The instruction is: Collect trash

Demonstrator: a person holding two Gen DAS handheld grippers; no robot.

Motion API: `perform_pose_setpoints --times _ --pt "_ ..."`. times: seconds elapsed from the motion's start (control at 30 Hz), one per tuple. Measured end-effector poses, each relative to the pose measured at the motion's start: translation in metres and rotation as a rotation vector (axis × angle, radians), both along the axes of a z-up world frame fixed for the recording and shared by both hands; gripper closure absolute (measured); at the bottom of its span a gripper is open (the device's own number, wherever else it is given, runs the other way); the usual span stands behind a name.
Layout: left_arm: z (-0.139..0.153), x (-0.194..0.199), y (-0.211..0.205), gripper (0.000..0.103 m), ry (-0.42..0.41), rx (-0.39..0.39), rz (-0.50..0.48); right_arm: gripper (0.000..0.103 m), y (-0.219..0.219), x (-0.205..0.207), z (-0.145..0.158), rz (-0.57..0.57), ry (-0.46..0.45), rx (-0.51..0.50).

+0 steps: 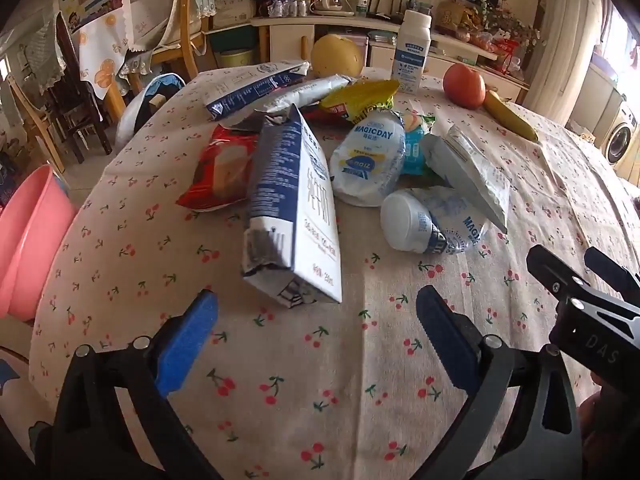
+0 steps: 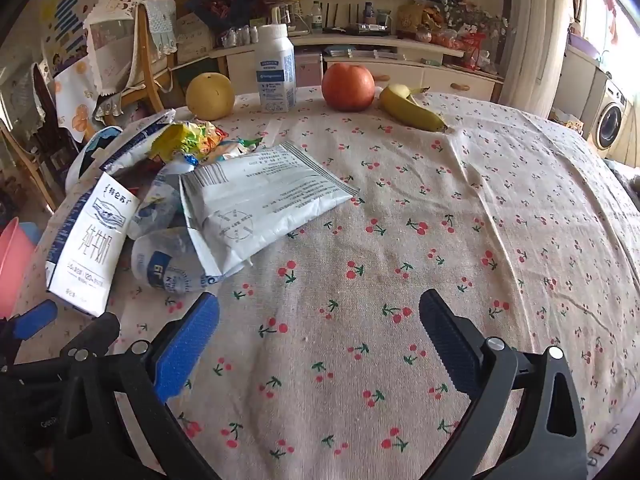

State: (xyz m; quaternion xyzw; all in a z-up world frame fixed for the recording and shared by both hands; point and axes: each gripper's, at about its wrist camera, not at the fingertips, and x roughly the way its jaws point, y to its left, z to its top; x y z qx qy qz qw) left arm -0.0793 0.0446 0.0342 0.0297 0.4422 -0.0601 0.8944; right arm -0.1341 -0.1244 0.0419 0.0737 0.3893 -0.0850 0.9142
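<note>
A pile of trash lies on the cherry-print tablecloth (image 1: 304,380). A crushed blue-and-white milk carton (image 1: 294,208) lies nearest my left gripper (image 1: 316,320), which is open and empty just in front of it. Behind it are a red snack wrapper (image 1: 222,168), crushed Magicday bottles (image 1: 372,160), a white pouch (image 1: 472,168) and a yellow wrapper (image 1: 364,98). My right gripper (image 2: 318,320) is open and empty over bare cloth, right of the carton (image 2: 90,240); the white pouch (image 2: 260,204) lies ahead of it to the left. It shows at the left wrist view's right edge (image 1: 576,268).
A pink bin (image 1: 28,240) stands off the table's left edge. At the far side stand a pear (image 2: 210,94), an upright white bottle (image 2: 276,70), an apple (image 2: 348,86) and a banana (image 2: 412,110). Chairs and cabinets lie beyond.
</note>
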Motion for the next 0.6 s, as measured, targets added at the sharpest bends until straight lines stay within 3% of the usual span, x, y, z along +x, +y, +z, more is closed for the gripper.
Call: perform_pose_setpoints --times 0.4,0.6 --pt "0.098 -0.064 0.059 0.003 -0.238 0.031 0.056 0.005 0.035 -0.085 0.094 -0.014 -0.266 -0.077" --pt "0.131 -0.092 0.078 0.003 -0.344 0.033 0.08 0.005 0.064 -0.124 0.13 0.011 -0.396 -0.131"
